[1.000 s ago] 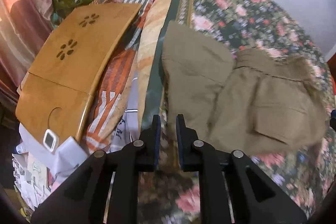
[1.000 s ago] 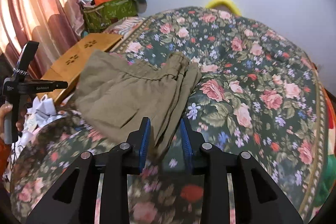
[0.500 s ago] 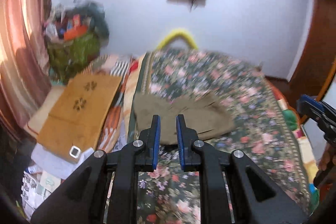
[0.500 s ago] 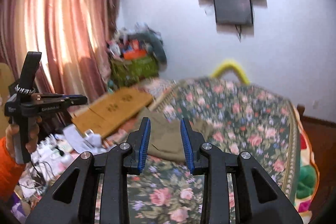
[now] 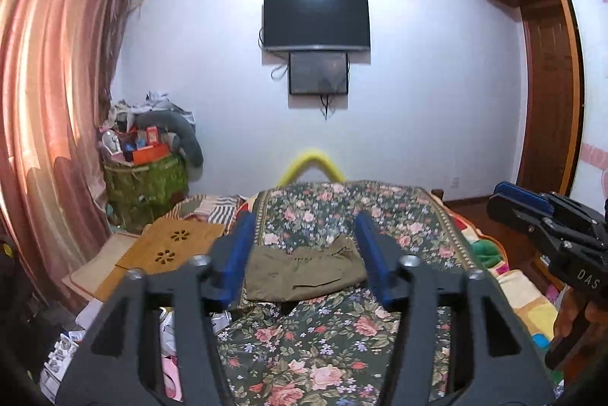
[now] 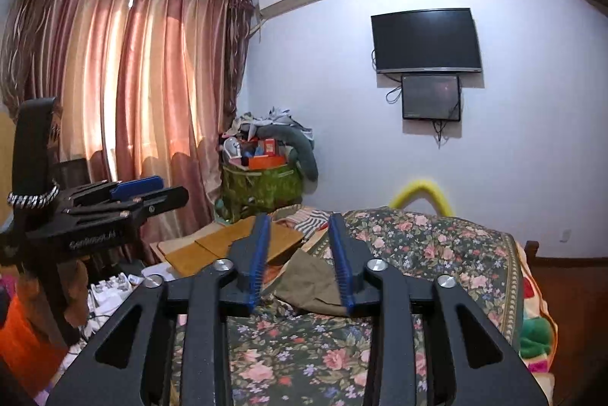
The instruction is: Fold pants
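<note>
Both claws, left and right, have just been opening, seemingly empty, above the folded pants.

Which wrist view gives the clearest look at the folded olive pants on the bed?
The left wrist view: the pants lie nearly whole between the open left gripper fingers. In the right wrist view, the pants are partly hidden behind the right gripper.

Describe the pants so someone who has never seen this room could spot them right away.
Find the bed with the dark floral bedspread under the wall TV. On its left half, near the wooden board, lie the pants, folded flat. They are plain olive-khaki, the only unpatterned cloth on the flowered cover.
</note>
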Demonstrator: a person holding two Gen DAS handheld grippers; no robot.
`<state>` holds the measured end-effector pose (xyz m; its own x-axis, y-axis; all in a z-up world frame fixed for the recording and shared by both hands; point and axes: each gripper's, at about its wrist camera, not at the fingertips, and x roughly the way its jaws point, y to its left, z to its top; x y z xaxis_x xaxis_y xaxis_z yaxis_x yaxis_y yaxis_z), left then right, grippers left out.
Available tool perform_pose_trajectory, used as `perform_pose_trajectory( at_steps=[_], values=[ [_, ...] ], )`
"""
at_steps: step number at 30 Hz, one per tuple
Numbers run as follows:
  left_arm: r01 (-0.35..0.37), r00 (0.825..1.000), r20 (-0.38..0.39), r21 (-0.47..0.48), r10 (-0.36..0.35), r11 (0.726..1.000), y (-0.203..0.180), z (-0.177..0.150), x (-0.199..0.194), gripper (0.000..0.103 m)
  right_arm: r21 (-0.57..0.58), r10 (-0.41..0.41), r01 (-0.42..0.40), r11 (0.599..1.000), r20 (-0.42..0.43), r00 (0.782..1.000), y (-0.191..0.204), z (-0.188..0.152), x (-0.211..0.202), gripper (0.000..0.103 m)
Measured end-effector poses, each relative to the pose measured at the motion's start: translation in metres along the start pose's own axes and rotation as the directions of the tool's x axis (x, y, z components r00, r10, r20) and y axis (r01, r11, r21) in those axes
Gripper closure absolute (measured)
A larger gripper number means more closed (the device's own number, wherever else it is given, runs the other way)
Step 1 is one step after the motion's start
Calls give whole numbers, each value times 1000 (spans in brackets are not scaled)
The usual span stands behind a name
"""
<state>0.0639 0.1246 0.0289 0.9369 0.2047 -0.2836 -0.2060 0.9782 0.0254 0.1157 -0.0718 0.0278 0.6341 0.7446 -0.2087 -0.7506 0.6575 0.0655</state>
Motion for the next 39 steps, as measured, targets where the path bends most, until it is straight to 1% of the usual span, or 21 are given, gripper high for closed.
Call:
perform_pose_trajectory(
  at_steps=[2, 3, 5, 6, 8, 10, 14, 21, 39],
  values=[
    [6, 1000, 8, -4, -6, 1000, -2, -2, -9, 40, 6, -28, 28, 1000, 11, 1000, 2, -2, -5, 41],
    [14, 1000, 10, -6, -14, 1000, -4, -3, -13, 39, 5, -51, 51, 999, 19, 999, 3, -3, -7, 36],
    [21, 1000, 16, -13, -21, 1000, -4, -4, -17, 24, 6, -78, 78, 997, 23, 997, 5, -3, -11, 23],
    [22, 999, 24, -16, -22, 1000, -4, -5, -19, 20, 7, -90, 89, 996, 26, 996, 6, -3, -13, 19],
    [9, 999, 38, -20, -8, 1000, -3, -6, -23, 13, 8, -116, 116, 993, 31, 993, 7, -2, -15, 8],
    [5, 999, 45, -24, -4, 1000, -2, -8, -27, 8, 7, -133, 133, 991, 33, 991, 8, -2, -17, 1],
    [20, 999, 48, -56, -17, 998, 2, -11, -31, 3, 7, -144, 144, 990, 29, 989, 9, -3, -21, 1],
    [25, 999, 43, -77, -22, 997, 5, -14, -31, 2, -6, -152, 152, 988, 18, 988, 12, -7, -24, 1],
    [17, 1000, 25, -70, -15, 997, 4, -20, -25, 0, 3, -162, 162, 987, -2, 987, 11, -11, -30, 1]
  ],
)
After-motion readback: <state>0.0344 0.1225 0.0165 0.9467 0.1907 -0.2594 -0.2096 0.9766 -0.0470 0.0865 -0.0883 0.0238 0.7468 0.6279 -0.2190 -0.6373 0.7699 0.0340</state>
